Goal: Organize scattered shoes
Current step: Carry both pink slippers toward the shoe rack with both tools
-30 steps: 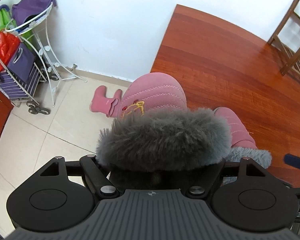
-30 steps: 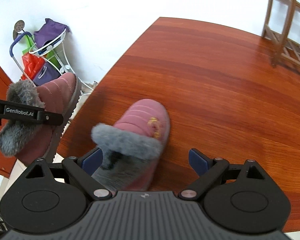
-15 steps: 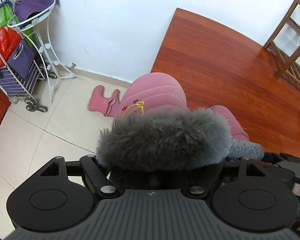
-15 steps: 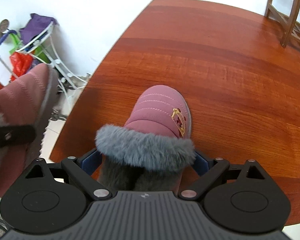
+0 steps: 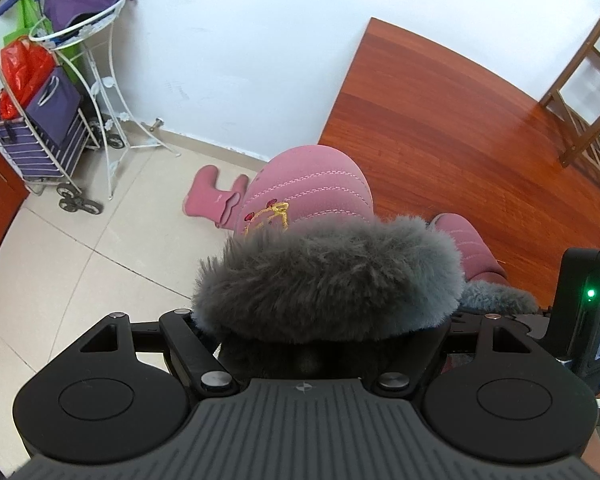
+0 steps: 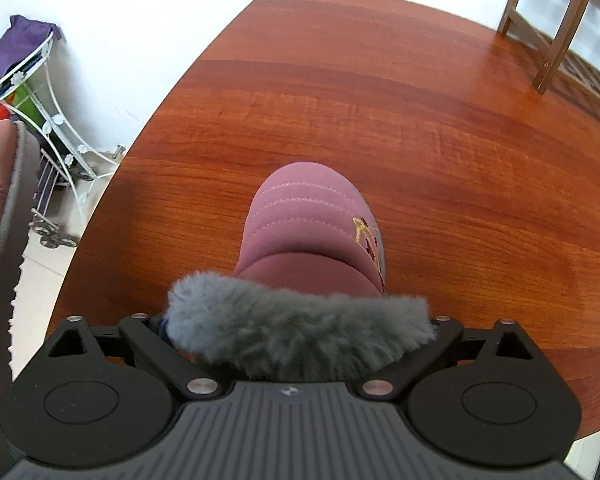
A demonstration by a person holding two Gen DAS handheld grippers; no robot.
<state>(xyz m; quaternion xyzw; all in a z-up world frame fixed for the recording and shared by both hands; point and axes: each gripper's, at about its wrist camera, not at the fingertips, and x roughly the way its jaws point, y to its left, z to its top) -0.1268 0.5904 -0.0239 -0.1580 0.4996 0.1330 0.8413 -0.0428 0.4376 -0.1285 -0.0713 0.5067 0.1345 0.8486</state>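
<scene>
Reddish wood of the tabletop (image 6: pixel 420 120) fills the right wrist view, where the right gripper (image 6: pixel 296 336), tilted steeply down, has its jaws either side of a pink fur-cuffed slipper (image 6: pixel 308 220) resting on that tabletop; whether they press it I cannot tell. Only the left wrist view shows the tiled floor (image 5: pixel 60 260), a striped shopping trolley (image 5: pixel 40 136) at upper left and small pink boots (image 5: pixel 216 200) by the wall. Left gripper (image 5: pixel 324 320) jaws clamp the second slipper (image 5: pixel 312 196), held mid-frame beside the tabletop's edge.
</scene>
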